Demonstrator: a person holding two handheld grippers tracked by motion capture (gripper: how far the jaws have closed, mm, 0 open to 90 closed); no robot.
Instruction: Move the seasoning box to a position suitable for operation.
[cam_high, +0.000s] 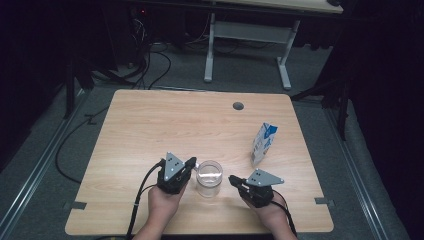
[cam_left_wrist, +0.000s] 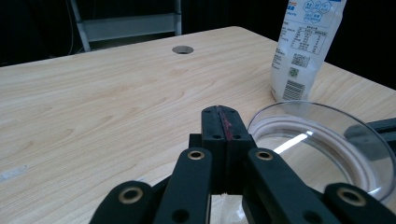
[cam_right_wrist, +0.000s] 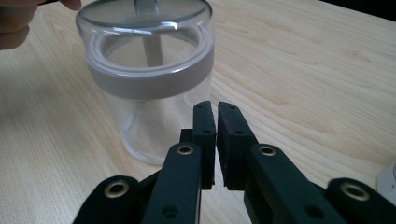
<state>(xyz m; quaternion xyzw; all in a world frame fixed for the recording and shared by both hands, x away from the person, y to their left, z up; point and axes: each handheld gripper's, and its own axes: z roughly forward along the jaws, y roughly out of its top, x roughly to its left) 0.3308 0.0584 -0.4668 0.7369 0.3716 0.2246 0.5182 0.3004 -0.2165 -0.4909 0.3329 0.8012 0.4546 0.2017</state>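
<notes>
While both hands rest low on the near part of the wooden table, a clear jar with a transparent lid and a grey seal ring stands upright between the two grippers, approx. in the middle of the near edge. The left gripper is just beside the jar on its left side; in the left gripper view its jaws are pressed fully together w/ nothing between them, and the jar lid is close to the right of the tips, but I cannot tell if they touch it. The right gripper is on the other side of the jar, near it but apart; in the right gripper view its jaws are almost together, only a thin slit between the pads, nothing inside, and the jar stands behind them. A white and blue milk carton stands upright farther back on the right, well apart from the jar. A small round cable hole is near the far edge of the table. Black cables trail from both grippers toward the person.
</notes>
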